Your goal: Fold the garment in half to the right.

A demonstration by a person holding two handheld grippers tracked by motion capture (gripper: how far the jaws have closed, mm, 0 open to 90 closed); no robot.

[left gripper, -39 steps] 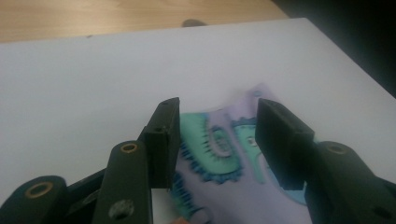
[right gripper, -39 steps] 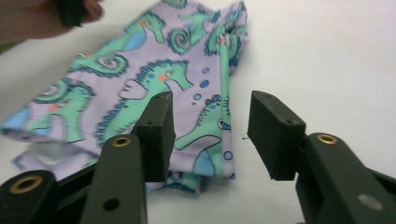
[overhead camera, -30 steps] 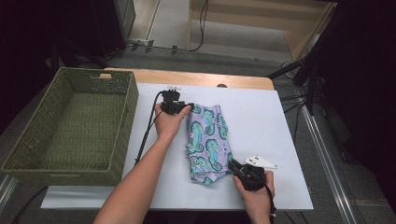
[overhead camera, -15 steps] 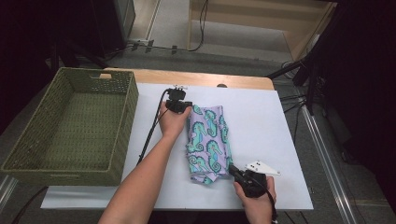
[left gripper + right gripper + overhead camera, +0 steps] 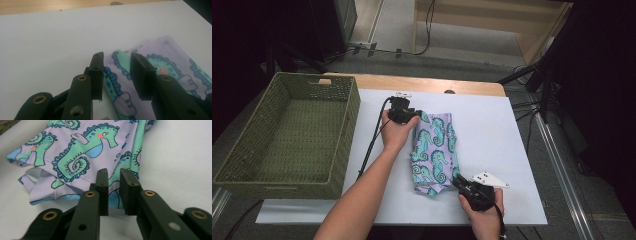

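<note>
Here both grippers' jaws, just opening, stand apart over the seahorse cloth (image 5: pixel 434 150), its underside folds hidden.

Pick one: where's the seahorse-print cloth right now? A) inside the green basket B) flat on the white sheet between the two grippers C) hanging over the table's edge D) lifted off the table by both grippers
B: the seahorse-print cloth lies folded on the white sheet, with the left gripper at its far corner and the right gripper at its near edge; the green basket beside it holds no cloth.
</note>
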